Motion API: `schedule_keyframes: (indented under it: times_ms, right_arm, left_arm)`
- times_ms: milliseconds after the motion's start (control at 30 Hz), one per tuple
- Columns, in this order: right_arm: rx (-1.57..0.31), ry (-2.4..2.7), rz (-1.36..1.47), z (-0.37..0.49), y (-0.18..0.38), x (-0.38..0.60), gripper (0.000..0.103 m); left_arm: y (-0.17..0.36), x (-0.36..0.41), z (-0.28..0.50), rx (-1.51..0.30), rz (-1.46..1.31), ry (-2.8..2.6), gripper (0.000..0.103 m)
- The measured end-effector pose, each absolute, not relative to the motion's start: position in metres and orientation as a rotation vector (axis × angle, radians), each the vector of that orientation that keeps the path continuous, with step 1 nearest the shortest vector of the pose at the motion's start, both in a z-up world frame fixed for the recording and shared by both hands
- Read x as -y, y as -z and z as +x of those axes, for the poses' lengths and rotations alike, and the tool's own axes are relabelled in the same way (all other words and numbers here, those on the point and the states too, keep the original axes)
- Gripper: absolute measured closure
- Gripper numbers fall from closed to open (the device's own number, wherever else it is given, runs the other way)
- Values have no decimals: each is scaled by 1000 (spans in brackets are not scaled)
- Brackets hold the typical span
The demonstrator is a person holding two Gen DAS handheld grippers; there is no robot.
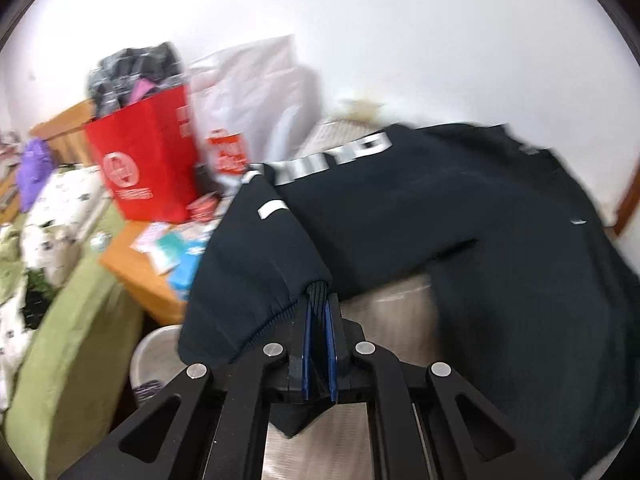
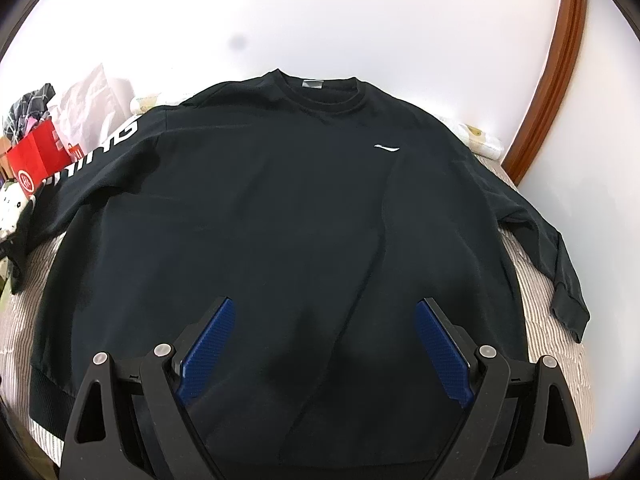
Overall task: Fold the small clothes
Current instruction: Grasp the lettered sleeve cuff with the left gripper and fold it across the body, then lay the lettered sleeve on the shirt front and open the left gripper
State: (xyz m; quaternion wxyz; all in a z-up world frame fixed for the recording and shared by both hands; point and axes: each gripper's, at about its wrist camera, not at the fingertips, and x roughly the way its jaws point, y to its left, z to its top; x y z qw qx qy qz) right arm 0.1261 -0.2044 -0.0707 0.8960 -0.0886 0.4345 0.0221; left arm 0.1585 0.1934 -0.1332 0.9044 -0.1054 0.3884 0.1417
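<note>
A black long-sleeved sweatshirt (image 2: 280,200) lies spread face up on a striped bed surface (image 2: 552,336), collar toward the wall. Its left sleeve (image 2: 100,152) carries white lettering; its right sleeve (image 2: 560,264) lies stretched to the right. In the left wrist view, my left gripper (image 1: 319,300) is shut on the ribbed cuff (image 1: 318,285) of the lettered sleeve, which is bent back across the sweatshirt's body (image 1: 440,208). My right gripper (image 2: 326,308) is open over the lower middle of the sweatshirt, its blue pads (image 2: 208,344) wide apart with only flat cloth below them.
A red bag (image 1: 148,168) stuffed with clothes and a white plastic bag (image 1: 256,92) stand at the left against the wall. Beside the bed are a wooden table (image 1: 136,268) with packets, green bedding (image 1: 72,320) and a pale bin (image 1: 156,356). A wooden door frame (image 2: 552,72) curves at the right.
</note>
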Motion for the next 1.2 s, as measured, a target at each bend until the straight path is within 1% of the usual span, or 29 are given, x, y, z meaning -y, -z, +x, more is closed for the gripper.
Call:
schedule_keyframes:
  times_ms: [300, 533, 767, 1033, 1067, 1100, 1133, 1167, 1200]
  right_arm:
    - [-861, -31, -161, 126, 55, 231, 13]
    - [-864, -5, -140, 127, 55, 261, 13]
    - [-893, 49, -119, 132, 66, 290, 13]
    - [-915, 82, -138, 131, 79, 306, 13]
    - [-920, 83, -136, 133, 80, 306, 13]
    - [-925, 83, -131, 134, 82, 305, 13]
    - [-929, 81, -126, 135, 83, 304, 13]
    - [-932, 76, -120, 137, 83, 301, 13]
    - [-933, 71, -117, 139, 83, 300, 13]
  left_arm:
    - [102, -122, 194, -779, -246, -35, 97]
    - [84, -53, 227, -756, -232, 135, 96]
    - [94, 8, 254, -793, -197, 243, 96]
    - [112, 28, 267, -870, -181, 264, 95]
    - [112, 26, 265, -877, -190, 270, 89]
    - [112, 25, 264, -883, -196, 280, 75]
    - [112, 23, 262, -889, -196, 283, 66]
    - [112, 22, 260, -885, -190, 279, 55]
    - [110, 19, 253, -871, -177, 278, 54]
